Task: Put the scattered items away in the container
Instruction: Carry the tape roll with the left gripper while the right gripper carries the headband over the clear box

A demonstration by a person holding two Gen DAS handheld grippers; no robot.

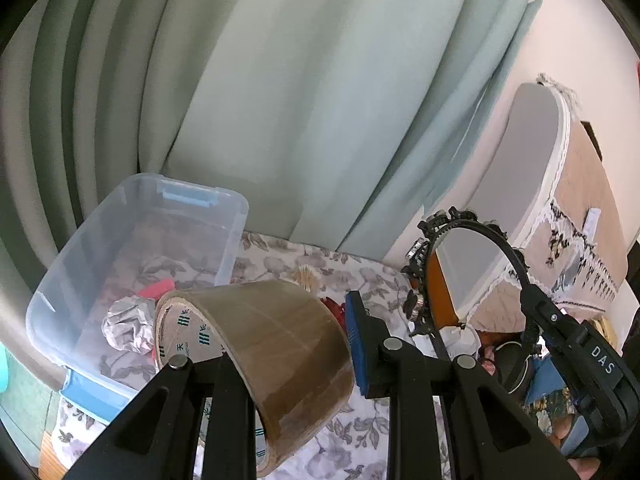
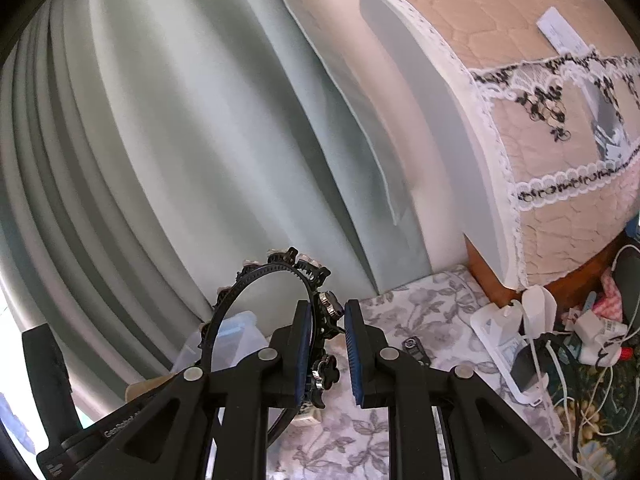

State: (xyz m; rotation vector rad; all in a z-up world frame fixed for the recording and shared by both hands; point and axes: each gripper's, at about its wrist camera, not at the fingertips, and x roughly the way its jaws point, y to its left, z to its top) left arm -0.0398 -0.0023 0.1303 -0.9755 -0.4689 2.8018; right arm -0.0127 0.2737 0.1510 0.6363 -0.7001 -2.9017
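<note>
My left gripper [image 1: 288, 340] is shut on a brown packing tape roll [image 1: 260, 344], held tilted in the air above the floral cloth. To its left stands a clear plastic bin [image 1: 80, 248] with blue handles; a crumpled silver ball [image 1: 128, 328] and a red item [image 1: 158, 289] lie inside. My right gripper [image 2: 328, 340] is shut on a black headband [image 2: 256, 276] with flower ornaments, whose arc rises up and left of the blue pads [image 2: 354, 352]. In the left wrist view the headband [image 1: 500, 244] hangs to the right of the tape.
Green curtains [image 1: 280, 100] hang behind the table. A padded piece with a lace cover [image 2: 540, 100] stands at the right. White chargers and cables [image 2: 532, 344] and a small black item [image 2: 416, 348] lie on the floral cloth [image 2: 420, 300]. A beige tuft [image 1: 306, 274] lies beyond the tape.
</note>
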